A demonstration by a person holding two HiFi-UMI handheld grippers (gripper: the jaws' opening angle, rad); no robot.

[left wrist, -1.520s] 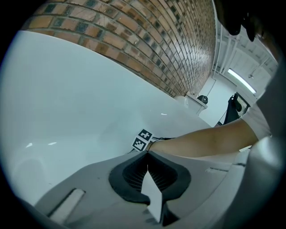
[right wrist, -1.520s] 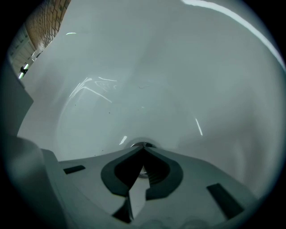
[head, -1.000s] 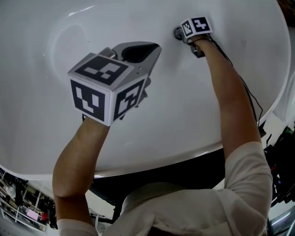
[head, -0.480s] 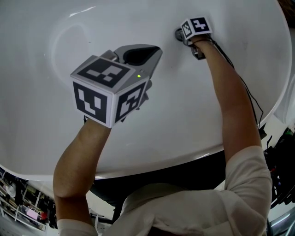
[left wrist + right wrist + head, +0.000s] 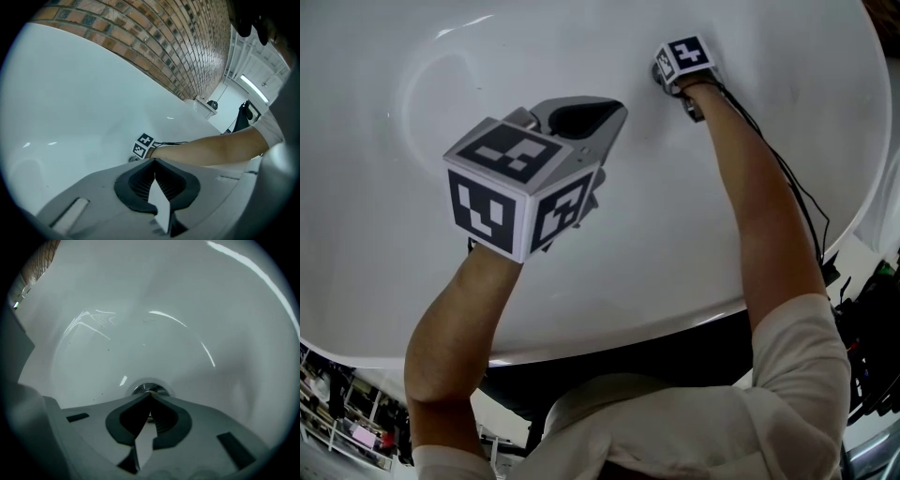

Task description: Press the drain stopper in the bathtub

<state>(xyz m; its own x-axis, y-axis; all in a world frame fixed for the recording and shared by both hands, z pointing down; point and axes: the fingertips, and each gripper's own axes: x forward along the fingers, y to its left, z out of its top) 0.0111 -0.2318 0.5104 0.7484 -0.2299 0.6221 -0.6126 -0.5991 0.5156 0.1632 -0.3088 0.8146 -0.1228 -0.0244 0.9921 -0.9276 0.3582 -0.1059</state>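
Since the drain stopper [image 5: 149, 389] lies dead ahead of the right gripper [image 5: 150, 395], the press belongs to that hand. In the right gripper view the round chrome stopper sits just below the middle of the frame, in the lowest dip of the white bathtub [image 5: 140, 319]. The gripper's two jaws are pressed together with nothing between them, and their joined tip overlaps the stopper's near rim. Whether tip and metal actually touch cannot be told from here. The stopper is round, so it has no long axis to line up with. What matters is that the gripper's own length points straight at it, so the move is probably a short push along that line.

In the head view the stopper [image 5: 658, 67] shows as a dark ring at the upper right of centre, peeking out left of the right gripper's marker cube [image 5: 685, 56]. The left gripper [image 5: 611, 105] hovers at centre-left, well apart from the drain, its jaws also pressed together on nothing.
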